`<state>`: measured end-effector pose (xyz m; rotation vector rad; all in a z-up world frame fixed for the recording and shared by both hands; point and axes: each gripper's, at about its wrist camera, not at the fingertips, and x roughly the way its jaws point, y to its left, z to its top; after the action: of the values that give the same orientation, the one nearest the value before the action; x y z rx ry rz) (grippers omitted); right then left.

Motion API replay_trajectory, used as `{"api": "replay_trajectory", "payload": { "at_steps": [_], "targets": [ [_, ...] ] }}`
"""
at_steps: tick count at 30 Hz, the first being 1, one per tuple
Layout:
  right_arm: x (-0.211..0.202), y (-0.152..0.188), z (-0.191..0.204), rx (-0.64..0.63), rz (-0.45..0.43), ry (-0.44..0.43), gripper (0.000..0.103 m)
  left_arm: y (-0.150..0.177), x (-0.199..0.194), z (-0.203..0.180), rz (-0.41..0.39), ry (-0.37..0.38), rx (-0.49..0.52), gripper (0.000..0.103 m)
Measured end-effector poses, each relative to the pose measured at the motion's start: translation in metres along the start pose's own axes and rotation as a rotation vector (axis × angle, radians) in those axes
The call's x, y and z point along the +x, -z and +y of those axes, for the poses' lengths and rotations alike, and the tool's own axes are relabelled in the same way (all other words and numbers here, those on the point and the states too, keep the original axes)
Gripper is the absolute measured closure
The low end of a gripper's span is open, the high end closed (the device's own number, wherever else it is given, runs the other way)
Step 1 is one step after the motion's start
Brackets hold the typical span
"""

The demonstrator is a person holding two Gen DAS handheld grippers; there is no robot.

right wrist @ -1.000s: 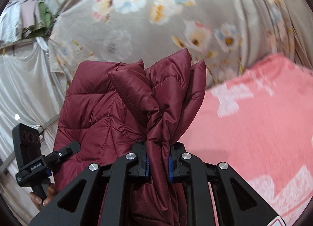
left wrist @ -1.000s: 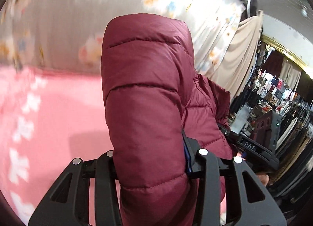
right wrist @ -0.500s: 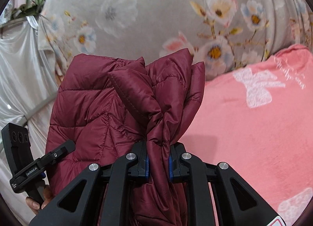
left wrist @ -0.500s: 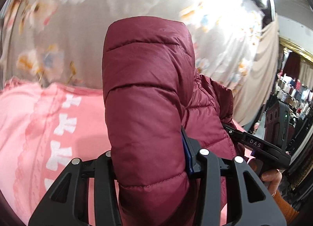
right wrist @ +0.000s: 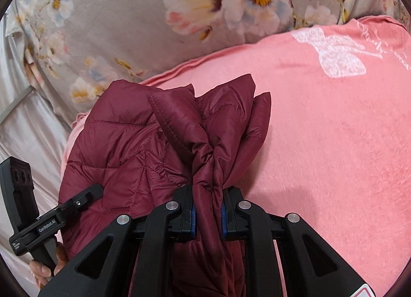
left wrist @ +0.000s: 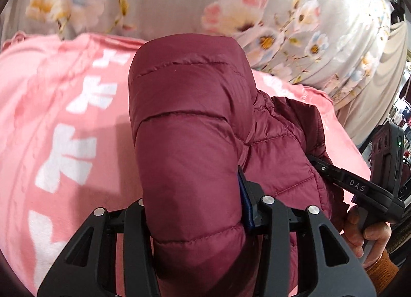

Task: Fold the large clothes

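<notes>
A puffy maroon quilted jacket [left wrist: 190, 122] hangs between both grippers over a pink blanket [left wrist: 64, 117]. My left gripper [left wrist: 192, 207] is shut on a thick padded fold that stands up and hides the left finger's tip. In the right wrist view the jacket [right wrist: 123, 147] bunches into a narrow twist, and my right gripper [right wrist: 208, 213] is shut on that twist between blue pads [right wrist: 193, 216]. The jacket spans from one gripper to the other. A hand [left wrist: 370, 235] holds the right tool at the picture's right edge; another hand [right wrist: 43, 268] holds the left tool at lower left.
The pink blanket [right wrist: 334, 129] with white bow prints covers the surface below. Behind it hangs grey floral cloth [left wrist: 179, 1] [right wrist: 115, 14]. A beige curtain [left wrist: 395, 65] hangs at far right, and pale silvery fabric [right wrist: 20, 129] at the left of the right wrist view.
Both grippers have come down and toward the pink blanket with the jacket, so the blanket fills more of each view and the floral cloth has slid upward. Both grips look the same.
</notes>
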<state>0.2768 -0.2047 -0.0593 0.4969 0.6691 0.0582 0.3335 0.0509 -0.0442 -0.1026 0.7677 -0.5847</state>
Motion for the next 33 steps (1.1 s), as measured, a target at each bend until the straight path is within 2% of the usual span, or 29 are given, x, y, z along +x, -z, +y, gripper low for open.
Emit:
{"api": "replay_trajectory", "payload": {
  "at_steps": [4, 9, 12, 14, 15, 17, 20, 23, 24, 27, 31, 33],
  "targets": [
    [0.015, 0.006, -0.007, 0.005, 0.012, 0.003, 0.089, 0.007, 0.002, 0.012, -0.009, 0.027, -0.046, 0.056],
    [0.026, 0.010, -0.006, -0.008, 0.015, 0.022, 0.086, 0.013, 0.009, 0.022, -0.006, 0.017, -0.068, 0.051],
    [0.028, 0.008, -0.006, -0.011, 0.019, 0.026, 0.081, 0.015, 0.013, 0.029, -0.002, 0.012, -0.095, 0.046],
    [0.024, 0.005, -0.008, 0.003, 0.024, 0.028, 0.076, 0.016, 0.012, 0.030, 0.001, -0.014, -0.114, 0.037],
    [0.018, 0.003, -0.010, 0.018, 0.024, 0.021, 0.074, 0.016, 0.009, 0.029, 0.002, -0.044, -0.116, 0.035],
    [0.007, 0.000, -0.014, 0.039, 0.015, 0.014, 0.073, 0.014, -0.002, 0.022, -0.011, -0.159, -0.099, 0.019],
    [-0.023, -0.004, -0.009, 0.017, -0.045, 0.053, 0.068, 0.006, -0.030, 0.010, -0.065, -0.288, -0.050, 0.017],
    [-0.052, -0.013, 0.008, -0.048, -0.139, 0.085, 0.068, -0.012, -0.056, -0.001, -0.114, -0.356, -0.041, 0.017],
    [-0.061, -0.018, 0.016, -0.064, -0.170, 0.090, 0.069, -0.018, -0.060, -0.003, -0.119, -0.363, -0.045, 0.017],
    [-0.061, -0.029, 0.038, -0.120, -0.177, 0.077, 0.083, -0.038, -0.065, -0.014, -0.129, -0.357, -0.062, 0.017],
    [-0.030, -0.037, 0.067, -0.244, -0.148, 0.129, 0.092, -0.054, -0.040, -0.031, -0.115, -0.364, -0.036, 0.017],
    [-0.008, -0.042, 0.067, -0.256, -0.121, 0.161, 0.095, -0.058, -0.022, -0.034, -0.093, -0.380, -0.028, 0.017]
  ]
}}
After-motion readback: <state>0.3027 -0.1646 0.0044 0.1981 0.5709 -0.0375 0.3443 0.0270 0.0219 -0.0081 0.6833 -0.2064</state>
